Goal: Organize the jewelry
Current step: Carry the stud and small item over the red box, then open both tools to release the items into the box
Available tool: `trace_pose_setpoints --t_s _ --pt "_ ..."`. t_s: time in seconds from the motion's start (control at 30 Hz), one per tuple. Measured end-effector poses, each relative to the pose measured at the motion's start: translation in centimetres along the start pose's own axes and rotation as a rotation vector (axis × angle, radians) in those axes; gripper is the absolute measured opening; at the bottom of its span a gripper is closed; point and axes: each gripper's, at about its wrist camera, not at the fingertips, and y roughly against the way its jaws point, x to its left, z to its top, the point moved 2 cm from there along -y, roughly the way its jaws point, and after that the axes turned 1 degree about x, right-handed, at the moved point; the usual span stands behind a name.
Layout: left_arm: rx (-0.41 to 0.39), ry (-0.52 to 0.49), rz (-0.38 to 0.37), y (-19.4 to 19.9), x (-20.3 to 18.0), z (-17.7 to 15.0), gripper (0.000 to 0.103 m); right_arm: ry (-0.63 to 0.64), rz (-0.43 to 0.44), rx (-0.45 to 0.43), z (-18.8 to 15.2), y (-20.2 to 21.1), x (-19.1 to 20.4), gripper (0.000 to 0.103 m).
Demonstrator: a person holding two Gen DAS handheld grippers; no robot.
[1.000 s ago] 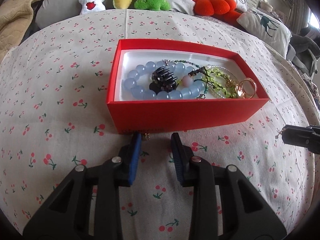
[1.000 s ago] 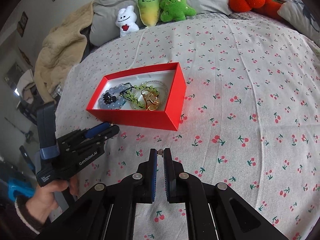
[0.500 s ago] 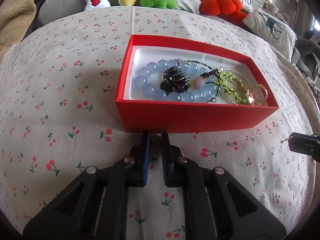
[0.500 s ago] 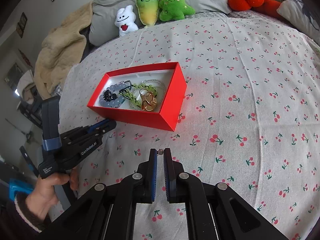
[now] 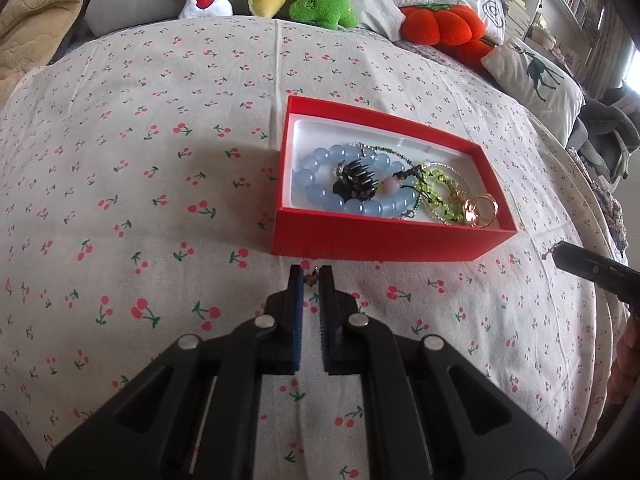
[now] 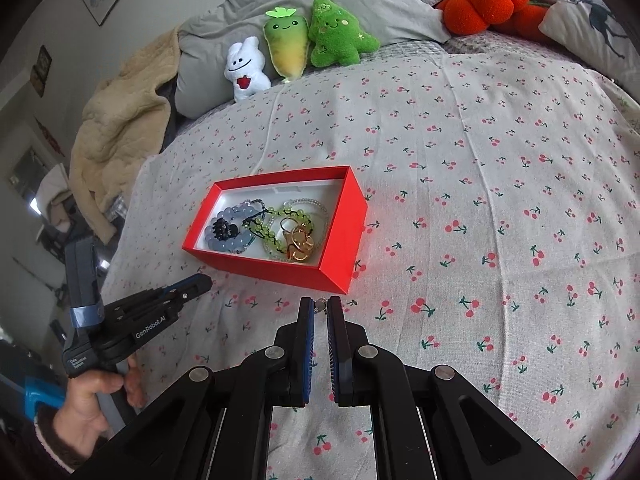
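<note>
Since the earlier frame, my left gripper (image 5: 311,274) has just closed onto a small metal earring (image 5: 313,275) beside the glossy red cardboard box (image 5: 384,242). My right gripper (image 6: 320,306) pinches another small earring (image 6: 321,304) above the cherry-print sheet (image 6: 500,216).

Left gripper (image 5: 311,274) jaws just finished closing – nearly together now, pinching something tiny at the tips. Right gripper (image 6: 321,306) same deal – closed, small bit caught. Both angled downward, left hand (image 6: 94,394) wrapped round its handle.
</note>
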Motion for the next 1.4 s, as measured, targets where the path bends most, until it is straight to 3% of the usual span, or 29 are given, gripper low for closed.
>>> trace_pose_setpoints --t_s 0.3,0.73,0.87,1.03,1.1,1.23,1.3,1.4 --pt "-0.063 0.023 -0.039 2.7 -0.4 3.0 0.008 -0.025 0.018 -0.010 2.2 -1.6 1.2 0.007" --pt "-0.071 0.078 -0.090 -0.1 0.0 4.6 0.010 -0.087 0.017 0.016 4.4 -5.7 1.6 0.007" --pt "-0.076 0.094 -0.090 0.2 0.4 4.5 0.030 -0.092 0.013 0.009 4.9 -6.3 1.7 0.007" --pt "-0.076 0.066 -0.071 1.5 0.3 4.0 0.039 -0.090 0.018 -0.001 5.3 -6.8 2.1 0.008" --pt "-0.081 0.061 -0.050 2.1 0.5 3.7 0.056 -0.089 0.014 0.001 5.4 -7.1 2.2 0.009" --pt "-0.067 0.063 -0.007 2.8 0.9 3.1 0.071 -0.093 0.003 0.003 5.5 -7.2 2.4 0.012" --pt "-0.076 0.068 0.028 3.3 1.1 2.7 0.085 -0.079 -0.012 -0.010 5.5 -6.6 2.5 0.013" --pt "-0.065 0.060 0.085 3.9 0.9 1.8 0.094 -0.059 -0.035 -0.037 5.4 -5.1 2.8 0.014"
